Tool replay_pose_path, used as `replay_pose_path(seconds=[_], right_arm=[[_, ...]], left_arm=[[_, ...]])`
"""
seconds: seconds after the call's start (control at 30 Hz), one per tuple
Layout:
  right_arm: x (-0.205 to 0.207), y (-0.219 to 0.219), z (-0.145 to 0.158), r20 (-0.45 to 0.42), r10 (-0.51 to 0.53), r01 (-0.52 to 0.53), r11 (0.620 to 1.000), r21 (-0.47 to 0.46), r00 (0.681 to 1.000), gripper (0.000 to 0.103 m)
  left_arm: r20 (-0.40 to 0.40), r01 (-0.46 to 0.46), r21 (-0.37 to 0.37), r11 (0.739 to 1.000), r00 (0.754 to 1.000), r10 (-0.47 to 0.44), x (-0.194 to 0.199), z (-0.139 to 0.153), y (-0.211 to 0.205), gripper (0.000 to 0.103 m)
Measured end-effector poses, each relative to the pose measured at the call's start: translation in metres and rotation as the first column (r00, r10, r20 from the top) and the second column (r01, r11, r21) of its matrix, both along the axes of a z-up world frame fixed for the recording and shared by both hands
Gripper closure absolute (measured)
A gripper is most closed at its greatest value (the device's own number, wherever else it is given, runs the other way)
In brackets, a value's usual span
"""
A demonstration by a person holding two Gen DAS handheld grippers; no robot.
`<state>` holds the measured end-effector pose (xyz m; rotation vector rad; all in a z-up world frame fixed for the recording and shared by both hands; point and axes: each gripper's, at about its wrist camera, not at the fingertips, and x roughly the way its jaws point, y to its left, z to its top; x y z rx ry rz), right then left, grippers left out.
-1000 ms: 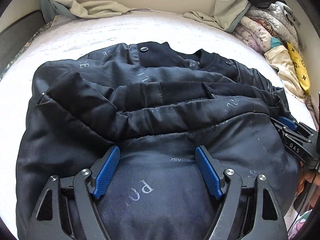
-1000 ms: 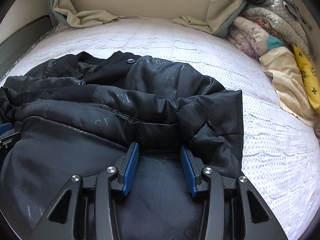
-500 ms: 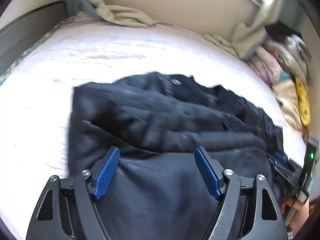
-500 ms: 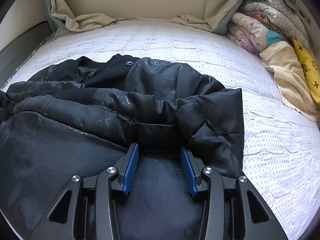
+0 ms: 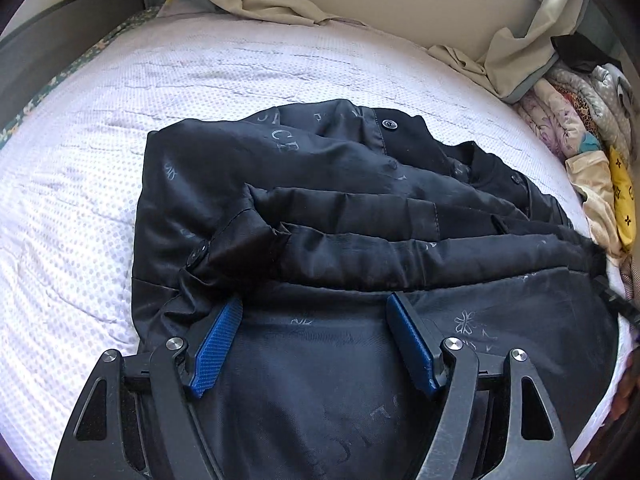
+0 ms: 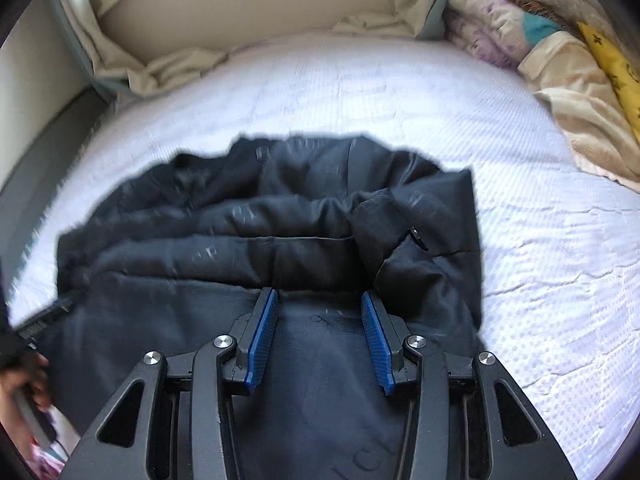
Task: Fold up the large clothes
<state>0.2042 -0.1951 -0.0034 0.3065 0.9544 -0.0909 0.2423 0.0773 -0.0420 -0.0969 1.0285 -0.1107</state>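
Note:
A large black padded jacket [image 5: 340, 208] with pale lettering lies folded in a thick bundle on the white bed; it also shows in the right wrist view [image 6: 280, 220]. My left gripper [image 5: 316, 320] is open, its blue pads spread over the jacket's near fold, holding nothing. My right gripper [image 6: 320, 316] is open too, jaws apart over the near fold toward the bundle's right end. The right gripper's black tip [image 5: 616, 304] shows at the left view's right edge. The left gripper's tip [image 6: 44, 320] shows at the right view's left edge.
The white quilted mattress [image 5: 80, 200] spreads around the jacket. A beige sheet [image 5: 280, 0] is bunched along the back wall. A pile of folded colourful clothes [image 5: 580, 140] sits at the right side, also in the right wrist view [image 6: 560, 60]. A dark bed frame [image 5: 48, 52] runs along the left.
Both grippers have drawn back and up from the bundle, staying open. The left view has swung left and the right view has swung right; the jacket lies as before.

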Motion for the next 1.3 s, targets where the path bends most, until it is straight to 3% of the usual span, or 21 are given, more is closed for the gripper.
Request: replay_pose_path(seconds=[0.17, 0.3, 0.43, 0.73, 0.83, 0.9, 0.97, 1.03, 1.3], right_arm=[[-0.007, -0.008, 0.016, 0.036, -0.037, 0.04, 0.997, -0.072, 0.999, 0.066], [-0.002, -0.015, 0.001, -0.014, -0.053, 0.052, 0.996, -0.072, 0.998, 0.074], [0.006, -0.017, -0.024, -0.085, -0.042, 0.037, 0.998, -0.053, 0.996, 0.075], [0.007, -0.005, -0.041, -0.077, -0.041, 0.029, 0.989, -0.144, 0.996, 0.075], [0.008, -0.008, -0.037, -0.086, -0.059, 0.05, 0.993, -0.108, 0.995, 0.074], [0.007, -0.015, -0.03, -0.095, -0.087, 0.083, 0.996, -0.039, 0.992, 0.07], [0.004, -0.018, -0.019, -0.091, -0.097, 0.1, 0.995, 0.03, 0.991, 0.05], [0.001, -0.016, -0.006, -0.065, -0.096, 0.1, 0.994, 0.054, 0.993, 0.041], [-0.014, 0.02, 0.053, 0.111, -0.007, 0.007, 1.0, 0.006, 0.994, 0.035]], left_arm=[[-0.001, 0.002, 0.001, 1.0, 1.0, -0.002, 0.001, 0.0, -0.001, 0.025], [-0.001, 0.003, 0.0, 1.0, 1.0, -0.003, 0.002, -0.001, -0.001, 0.025], [0.002, 0.006, -0.003, 1.0, 1.0, -0.006, 0.001, -0.001, -0.001, 0.025], [0.023, 0.013, 0.05, 0.999, 1.0, -0.014, -0.001, -0.004, -0.01, 0.024], [0.031, 0.018, 0.058, 0.998, 0.999, -0.02, -0.001, -0.004, -0.011, 0.023], [0.033, 0.024, 0.064, 0.998, 0.999, -0.026, -0.001, -0.003, -0.012, 0.022], [0.034, 0.029, 0.074, 0.997, 0.999, -0.032, -0.002, 0.001, -0.014, 0.019], [0.032, 0.032, 0.079, 0.996, 0.999, -0.035, -0.004, 0.005, -0.015, 0.016], [0.046, 0.022, 0.109, 0.994, 0.999, -0.027, -0.013, 0.02, -0.016, 0.012]])
